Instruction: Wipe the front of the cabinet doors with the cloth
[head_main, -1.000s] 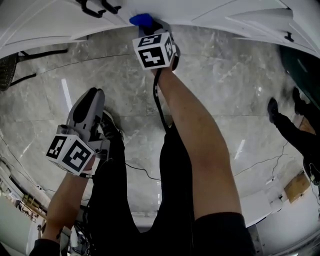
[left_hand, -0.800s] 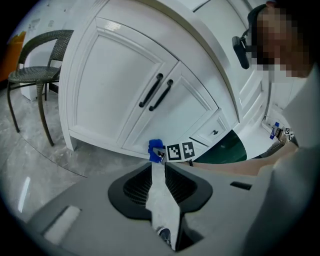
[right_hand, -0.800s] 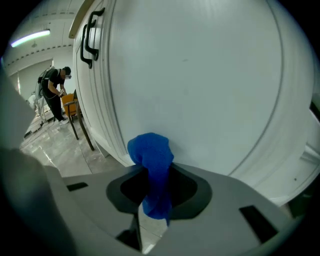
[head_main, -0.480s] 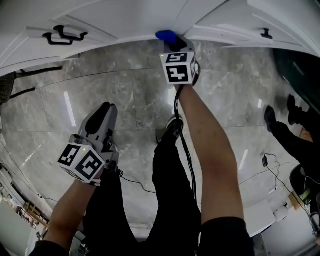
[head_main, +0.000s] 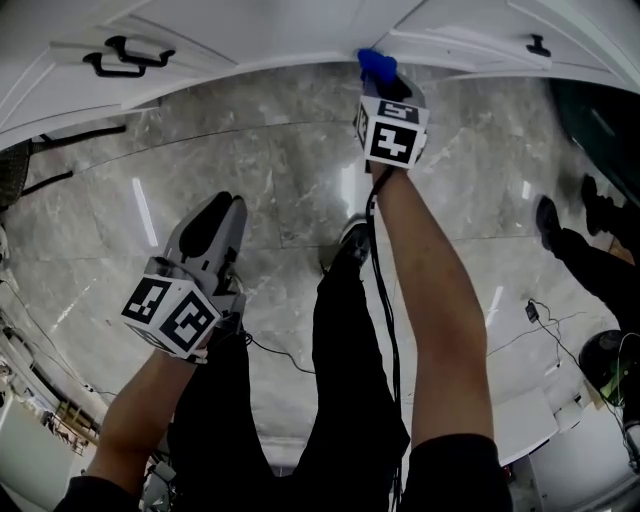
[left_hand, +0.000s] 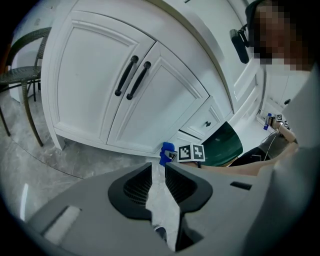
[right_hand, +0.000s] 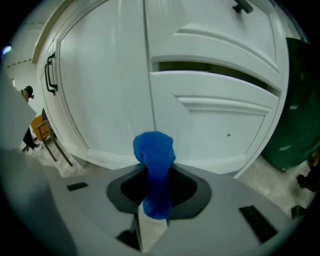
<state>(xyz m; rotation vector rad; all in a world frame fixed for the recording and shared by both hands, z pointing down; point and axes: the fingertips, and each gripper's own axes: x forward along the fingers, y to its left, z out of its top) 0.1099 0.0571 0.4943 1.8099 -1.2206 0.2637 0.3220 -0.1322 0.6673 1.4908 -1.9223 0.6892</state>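
Two jaws of the right gripper (right_hand: 157, 176) clamp the blue cloth (right_hand: 154, 149) at the foot of the cabinet doors (right_hand: 210, 110), the left gripper (left_hand: 158, 172) idle, slightly parted and empty; wiping seems under way, the remainder unclear.

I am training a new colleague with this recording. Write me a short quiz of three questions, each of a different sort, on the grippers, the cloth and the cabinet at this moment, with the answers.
1. Multiple choice: what colour is the cloth that the right gripper holds? A red, B blue, C white.
2. True or false: the left gripper also grips a cloth.
3. Fill the gap: the right gripper holds the cloth in front of the ___ edge of the white cabinet doors, close to the floor.

Key
1. B.
2. False: its jaws stand slightly apart with nothing between them.
3. Bottom.
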